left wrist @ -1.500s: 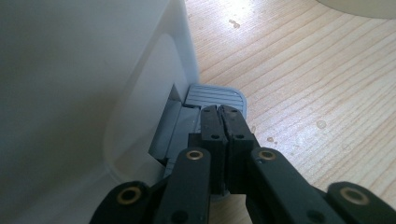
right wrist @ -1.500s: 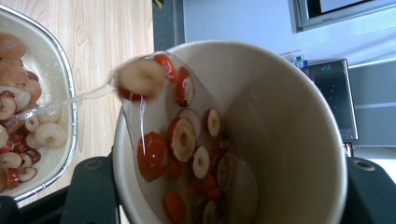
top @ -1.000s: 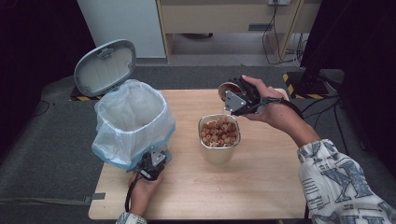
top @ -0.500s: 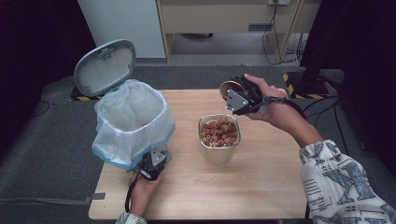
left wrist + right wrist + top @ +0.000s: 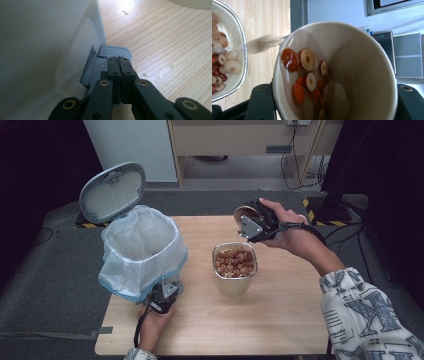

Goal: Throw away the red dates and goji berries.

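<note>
A wooden table (image 5: 280, 320) seen from above; a person works with 2 hand-held grippers. At the left stands a small pedal bin (image 5: 140, 252) lined with a pale plastic bag, its grey lid (image 5: 112, 192) standing open. The left gripper (image 5: 118, 61), jaws closed together with nothing between them, presses its tips on the grey pedal (image 5: 117, 51) at the foot of the bin.

Near the middle of the table sits a metal container (image 5: 235, 267) full of sliced red dates and pale round fruit. The right gripper (image 5: 255, 222) is clamped around a paper cup (image 5: 337, 72), tilted on its side above the far edge of the container; in the right gripper view, liquid streams from the cup's lip toward the container, while wet date slices (image 5: 308, 75) cling to the inner wall.

To do this pour well, judging from the tilt: keep the cup's lip over the container's opening, not its rim, so nothing spills on the wood; tip further slowly so the clinging slices slide out; hold the squeeze gentle enough not to crush the paper wall; keep pressure on the pedal so the bin is open for the emptied cup.
</note>
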`<state>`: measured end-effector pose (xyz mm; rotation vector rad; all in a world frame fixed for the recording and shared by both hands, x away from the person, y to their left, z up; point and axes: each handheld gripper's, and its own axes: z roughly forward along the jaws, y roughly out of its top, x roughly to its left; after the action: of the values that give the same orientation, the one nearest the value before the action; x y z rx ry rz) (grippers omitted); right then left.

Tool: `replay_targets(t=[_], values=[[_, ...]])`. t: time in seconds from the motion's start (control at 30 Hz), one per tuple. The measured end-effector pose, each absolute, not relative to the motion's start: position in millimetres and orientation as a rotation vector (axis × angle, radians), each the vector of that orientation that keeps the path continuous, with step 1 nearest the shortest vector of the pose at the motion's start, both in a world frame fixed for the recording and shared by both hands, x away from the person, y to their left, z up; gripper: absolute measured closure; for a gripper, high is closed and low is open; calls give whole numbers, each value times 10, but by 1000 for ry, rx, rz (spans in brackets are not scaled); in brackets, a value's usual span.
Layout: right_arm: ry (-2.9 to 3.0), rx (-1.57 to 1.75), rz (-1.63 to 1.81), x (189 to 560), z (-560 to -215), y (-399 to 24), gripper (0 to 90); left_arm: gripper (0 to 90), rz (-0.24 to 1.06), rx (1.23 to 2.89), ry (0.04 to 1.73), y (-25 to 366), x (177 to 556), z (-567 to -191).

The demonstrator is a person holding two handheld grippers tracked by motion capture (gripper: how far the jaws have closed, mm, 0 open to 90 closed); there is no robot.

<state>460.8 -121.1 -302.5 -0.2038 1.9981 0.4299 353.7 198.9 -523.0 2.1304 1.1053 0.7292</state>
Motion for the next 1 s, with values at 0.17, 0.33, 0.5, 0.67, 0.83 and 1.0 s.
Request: replay_targets(t=[0.17, 0.33, 0.5, 0.67, 0.83, 1.0], values=[[1993, -225, 409, 4583, -3034, -1203, 356, 877, 724, 2134, 1101, 1995, 3542, -5226], [1970, -245, 364, 4568, -3023, -1239, 356, 877, 726, 2134, 1101, 1993, 3541, -5228], [1972, -236, 368, 4571, -3040, -1264, 356, 877, 728, 2136, 1096, 2003, 3544, -5226], [1972, -235, 368, 4561, -3071, -1267, 356, 877, 725, 2131, 1103, 1992, 3538, -5230], [1965, -253, 343, 4523, -3065, -1261, 356, 877, 731, 2137, 1101, 1990, 3542, -5225], [1939, -299, 268, 4503, -3040, -1253, 356, 877, 728, 2137, 1103, 1988, 3542, -5225]])
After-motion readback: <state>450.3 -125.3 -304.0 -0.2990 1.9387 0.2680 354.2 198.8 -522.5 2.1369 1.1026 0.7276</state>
